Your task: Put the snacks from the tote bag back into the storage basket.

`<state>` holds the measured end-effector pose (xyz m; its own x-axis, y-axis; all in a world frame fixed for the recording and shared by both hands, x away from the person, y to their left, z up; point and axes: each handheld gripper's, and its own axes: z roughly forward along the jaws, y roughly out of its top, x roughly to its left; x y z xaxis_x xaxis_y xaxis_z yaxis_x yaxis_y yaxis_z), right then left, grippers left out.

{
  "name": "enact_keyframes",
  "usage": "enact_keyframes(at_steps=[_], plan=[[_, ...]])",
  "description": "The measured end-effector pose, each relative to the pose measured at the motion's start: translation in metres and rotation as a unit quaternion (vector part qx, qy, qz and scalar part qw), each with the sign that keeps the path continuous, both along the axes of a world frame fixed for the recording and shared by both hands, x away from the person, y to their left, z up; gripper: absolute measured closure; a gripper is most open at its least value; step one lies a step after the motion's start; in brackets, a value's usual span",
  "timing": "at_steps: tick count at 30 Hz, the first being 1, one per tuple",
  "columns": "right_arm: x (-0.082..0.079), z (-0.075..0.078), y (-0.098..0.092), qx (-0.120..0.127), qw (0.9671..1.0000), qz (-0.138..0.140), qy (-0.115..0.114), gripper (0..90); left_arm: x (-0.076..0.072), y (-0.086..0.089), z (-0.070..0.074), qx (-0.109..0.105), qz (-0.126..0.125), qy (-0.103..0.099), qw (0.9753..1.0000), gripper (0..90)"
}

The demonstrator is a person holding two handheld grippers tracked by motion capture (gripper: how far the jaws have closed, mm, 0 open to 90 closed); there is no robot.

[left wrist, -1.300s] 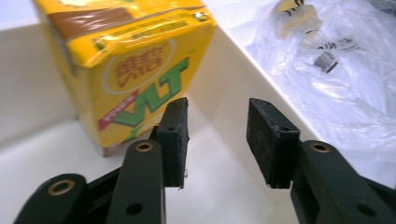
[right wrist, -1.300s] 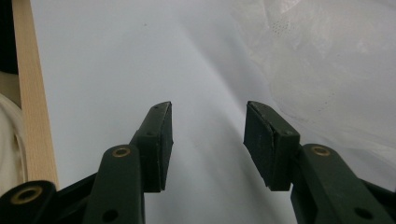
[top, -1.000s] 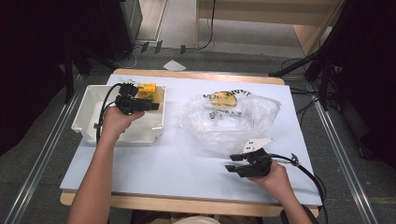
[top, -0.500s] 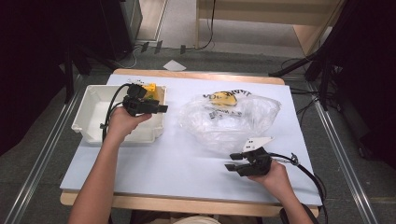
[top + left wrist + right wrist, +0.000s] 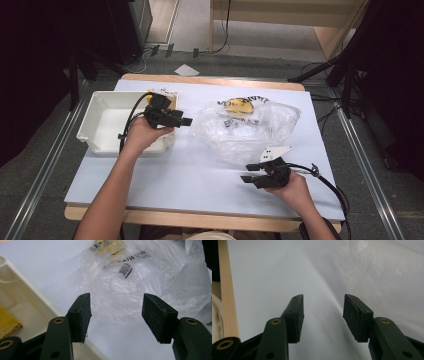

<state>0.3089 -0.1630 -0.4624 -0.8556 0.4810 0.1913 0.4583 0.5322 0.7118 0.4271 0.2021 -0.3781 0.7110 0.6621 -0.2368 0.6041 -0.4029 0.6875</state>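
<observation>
The clear plastic bag (image 5: 245,131) lies crumpled in the middle of the pale tabletop (image 5: 190,175), its mouth unclear from here; yellow packets (image 5: 239,105) show through the film at its far end, beside a printed barcode label (image 5: 125,270). Just to its left stands a white plastic bin (image 5: 107,122), with one yellow packet (image 5: 167,97) lying at its far right corner.

The left gripper (image 5: 182,121) hangs over the bin's right wall, pointed toward the bag, its jaws apart and empty; in the left gripper view the bin's rim (image 5: 32,293) sits under the near jaw and the bag's film lies straight ahead. The right gripper (image 5: 250,173) rests low on the tabletop at the bag's near edge, jaws likewise apart with nothing between them.

The work in hand looks like moving the packets from bag to bin, and the step now is the reach back for another. To do it well, the left gripper should go in where the bag opens rather than pinch through the film, or the whole bag will lift. The right gripper is well placed to pin or hold up the bag's near edge so the film stays put. The jaws should close on a packet's flat body, not on a loose corner.
</observation>
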Motion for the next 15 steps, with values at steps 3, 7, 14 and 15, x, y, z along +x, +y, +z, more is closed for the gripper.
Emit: enact_keyframes(at_steps=[3,7,14,15], plan=[[0.000,0.000,0.000,-0.001,1.0000,0.000,0.000,52.0,-0.003,-0.008,0.001,0.001,-0.011,-0.002,0.9999,41.5],[0.000,0.000,0.000,0.001,1.0000,-0.003,0.001,51.4,-0.008,-0.018,0.002,0.003,-0.022,-0.006,0.9997,41.5],[0.000,0.000,0.001,0.004,1.0000,-0.006,0.003,51.4,-0.018,-0.040,-0.001,-0.001,-0.045,-0.008,0.9989,41.6],[0.000,0.001,0.000,0.005,1.0000,-0.007,0.000,51.4,-0.019,-0.042,-0.001,0.000,-0.049,-0.009,0.9987,41.8]])
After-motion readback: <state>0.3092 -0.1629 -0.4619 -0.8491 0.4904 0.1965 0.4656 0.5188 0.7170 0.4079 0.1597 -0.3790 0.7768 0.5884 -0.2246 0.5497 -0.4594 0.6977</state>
